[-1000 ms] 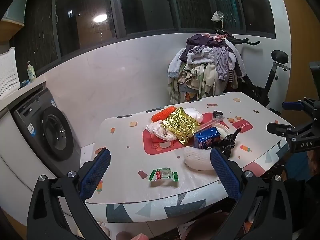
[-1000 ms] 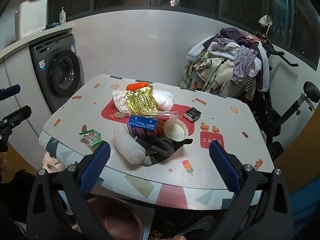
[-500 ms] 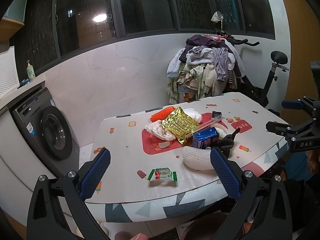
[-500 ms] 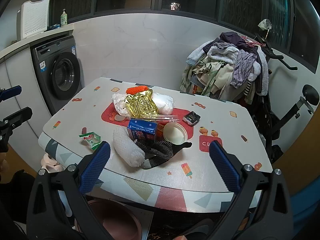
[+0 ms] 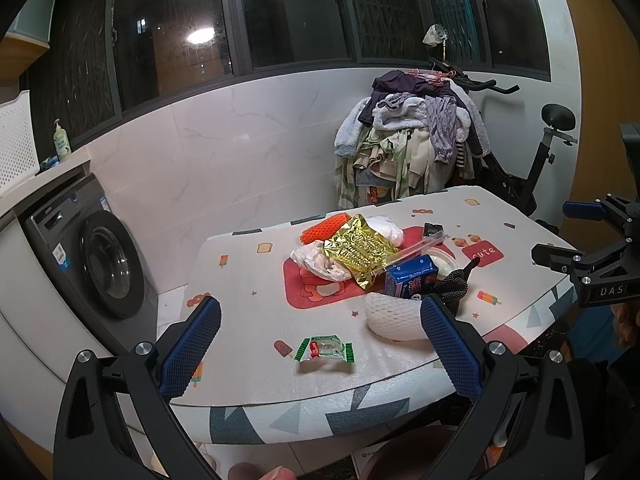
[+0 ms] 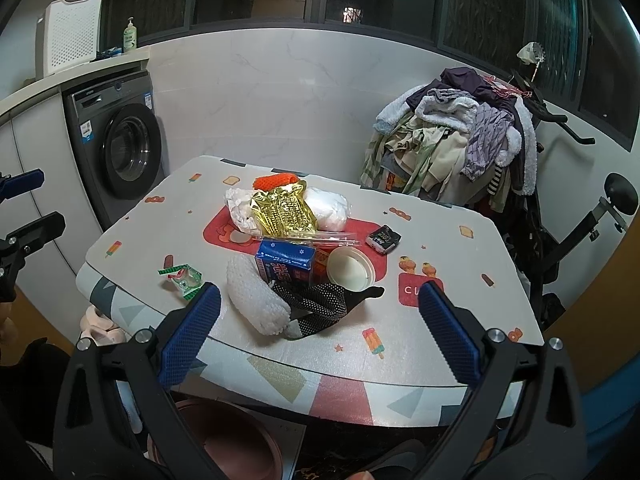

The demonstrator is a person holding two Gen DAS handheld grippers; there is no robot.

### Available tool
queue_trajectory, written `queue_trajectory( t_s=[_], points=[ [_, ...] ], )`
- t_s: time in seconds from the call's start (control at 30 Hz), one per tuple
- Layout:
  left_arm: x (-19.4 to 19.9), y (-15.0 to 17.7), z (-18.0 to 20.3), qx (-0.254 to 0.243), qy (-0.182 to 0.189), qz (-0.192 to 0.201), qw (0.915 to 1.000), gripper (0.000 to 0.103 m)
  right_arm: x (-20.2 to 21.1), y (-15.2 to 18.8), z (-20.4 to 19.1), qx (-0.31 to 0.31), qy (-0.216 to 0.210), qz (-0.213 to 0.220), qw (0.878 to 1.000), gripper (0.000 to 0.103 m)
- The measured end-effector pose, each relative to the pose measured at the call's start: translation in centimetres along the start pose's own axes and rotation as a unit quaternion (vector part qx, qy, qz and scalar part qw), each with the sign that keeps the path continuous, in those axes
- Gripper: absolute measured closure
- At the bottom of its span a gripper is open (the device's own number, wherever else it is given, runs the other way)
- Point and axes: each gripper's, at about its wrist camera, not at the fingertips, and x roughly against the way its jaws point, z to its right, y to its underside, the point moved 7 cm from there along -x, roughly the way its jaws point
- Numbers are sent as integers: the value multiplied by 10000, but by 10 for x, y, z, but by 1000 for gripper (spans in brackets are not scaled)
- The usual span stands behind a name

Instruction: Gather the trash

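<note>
Trash is piled mid-table: a gold foil wrapper (image 5: 356, 246) (image 6: 282, 210), an orange net (image 5: 323, 229), crumpled white bags (image 6: 328, 208), a blue carton (image 5: 412, 278) (image 6: 286, 262), a white foam sleeve (image 5: 394, 316) (image 6: 256, 302), a black dotted cloth (image 6: 320, 306), a white lid (image 6: 351, 269) and a small dark packet (image 6: 384, 238). A green candy wrapper (image 5: 325, 349) (image 6: 184, 278) lies alone near the front edge. My left gripper (image 5: 320, 304) hovers open just short of the table edge, above the candy wrapper. Facing the black cloth, my right gripper (image 6: 319, 294) is open and empty.
The table (image 5: 248, 280) carries a patterned cloth. A brownish basin (image 6: 224, 444) sits on the floor under its near edge. A washing machine (image 6: 120, 148) stands at left. At the back right, an exercise bike (image 6: 580, 208) is heaped with clothes (image 6: 452, 140). Slippers (image 6: 100, 328) lie below.
Both views have shifted only slightly. Nothing on the table has moved and both grippers stay open.
</note>
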Motion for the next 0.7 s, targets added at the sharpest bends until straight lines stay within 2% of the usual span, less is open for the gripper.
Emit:
queue_trajectory(
  t_s=[0.7],
  points=[
    [0, 1, -1, 13, 1, 11, 10000, 5, 1, 0, -1, 19, 13, 21, 10000, 6]
  ],
)
